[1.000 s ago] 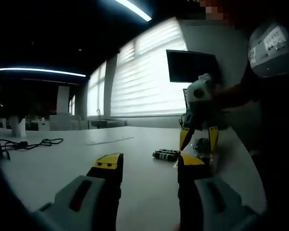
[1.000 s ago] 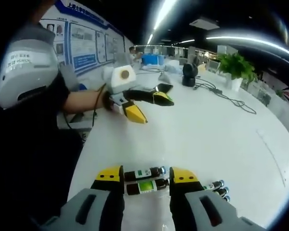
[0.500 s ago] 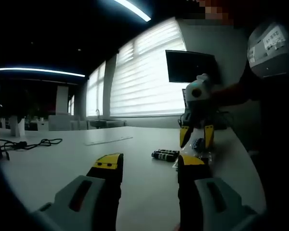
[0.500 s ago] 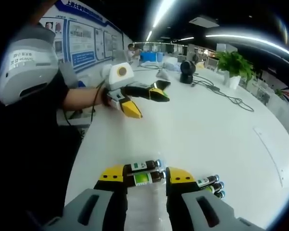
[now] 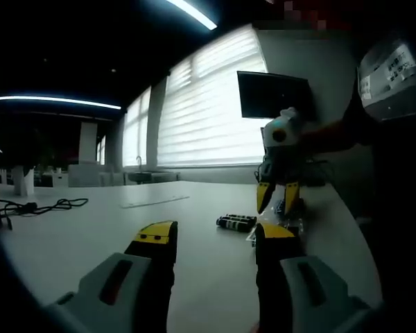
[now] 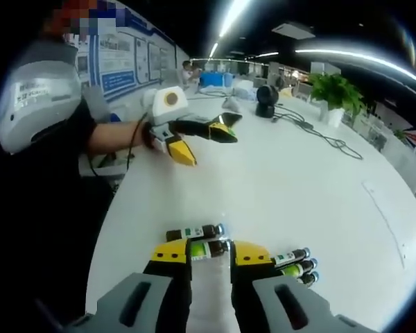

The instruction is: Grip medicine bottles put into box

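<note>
Medicine bottles (image 6: 194,232) lying flat on the white table (image 6: 312,187), brown glass with green labels and blue caps: one free at 12 o'clock from the right gripper (image 6: 211,252), a second one (image 6: 206,248) caught crosswise between that gripper's yellow-tipped jaws. Jaws drawn close, touching the bottle on both sides, nearly shut on it. Three more bottles (image 6: 295,265) bunched side by side at 3 o'clock of the right gripper, caps pointing away to the upper right.

Seen from the left gripper view: right gripper (image 5: 274,198) pointing down at the table, at 1 o'clock from the view's centre, with a dark cluster of bottles (image 5: 236,222) just at its 9 o'clock. Left gripper (image 5: 215,239) held above the table with jaws wide apart, nothing between them.

Seen from the right gripper view: left gripper (image 6: 201,139) at 11 o'clock, hovering well apart from the bottles, jaws spread. Potted plant (image 6: 340,94) and black cables (image 6: 326,142) at 1 o'clock on the far table. Bright blinds (image 5: 208,114) and a dark monitor (image 5: 274,94) behind, in the left gripper view. No box made out.
</note>
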The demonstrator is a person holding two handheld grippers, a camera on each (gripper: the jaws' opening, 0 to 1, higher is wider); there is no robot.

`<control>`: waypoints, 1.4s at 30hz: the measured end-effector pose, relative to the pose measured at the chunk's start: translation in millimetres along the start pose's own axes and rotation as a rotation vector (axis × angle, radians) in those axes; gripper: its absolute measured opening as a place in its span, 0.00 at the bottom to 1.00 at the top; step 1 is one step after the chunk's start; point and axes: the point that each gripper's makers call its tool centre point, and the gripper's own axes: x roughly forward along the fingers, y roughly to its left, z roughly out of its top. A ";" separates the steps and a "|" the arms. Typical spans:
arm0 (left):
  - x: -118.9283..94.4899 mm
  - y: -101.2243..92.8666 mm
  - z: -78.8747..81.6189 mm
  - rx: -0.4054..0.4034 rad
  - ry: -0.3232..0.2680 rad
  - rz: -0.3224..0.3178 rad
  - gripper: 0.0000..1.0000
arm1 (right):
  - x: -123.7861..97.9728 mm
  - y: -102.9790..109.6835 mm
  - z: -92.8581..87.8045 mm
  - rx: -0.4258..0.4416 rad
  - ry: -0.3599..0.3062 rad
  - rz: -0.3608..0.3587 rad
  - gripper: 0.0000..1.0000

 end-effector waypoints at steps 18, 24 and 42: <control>-0.7 0.5 0.2 -0.001 -0.002 0.000 0.38 | 10.5 5.8 -9.2 -0.003 -0.037 0.060 0.06; -0.6 1.0 -0.4 -0.001 0.001 0.001 0.38 | 11.6 8.0 -8.7 -0.023 -0.057 0.046 0.06; -0.1 0.9 -1.1 0.001 0.005 0.001 0.38 | 3.2 1.1 0.1 -0.047 -0.085 -0.019 0.14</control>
